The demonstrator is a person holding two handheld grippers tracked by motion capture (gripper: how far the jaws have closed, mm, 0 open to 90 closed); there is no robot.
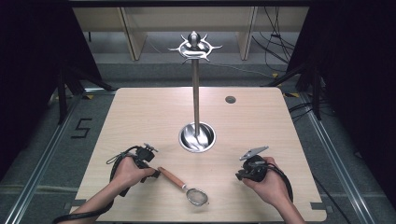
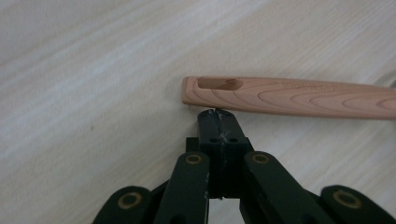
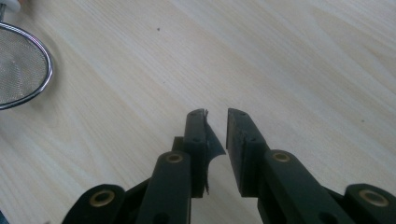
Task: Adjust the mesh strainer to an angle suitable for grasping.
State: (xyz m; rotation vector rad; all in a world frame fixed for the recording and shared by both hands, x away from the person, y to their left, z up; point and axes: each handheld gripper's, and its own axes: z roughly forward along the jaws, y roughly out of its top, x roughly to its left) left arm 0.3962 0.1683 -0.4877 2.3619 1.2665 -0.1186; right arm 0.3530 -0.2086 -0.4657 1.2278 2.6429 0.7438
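Strainer lying flat on the table, not yet picked up.
The small strainer (image 1: 186, 184), with wooden handle and round wire-mesh bowl, lies between 2 grippers. The left gripper (image 2: 217, 113), jaws closed on nothing, touches the handle end; the right gripper (image 3: 215, 115), slightly parted, holds nothing. The hanging stand (image 1: 196, 79) bears nothing.

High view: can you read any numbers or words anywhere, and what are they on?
"5": black tape mark on the grey floor, left of the table.
Wooden strainer handle: a faint stamp in the grain, too blurred to read in the left gripper view.
No other words, labels or numbers can be read.
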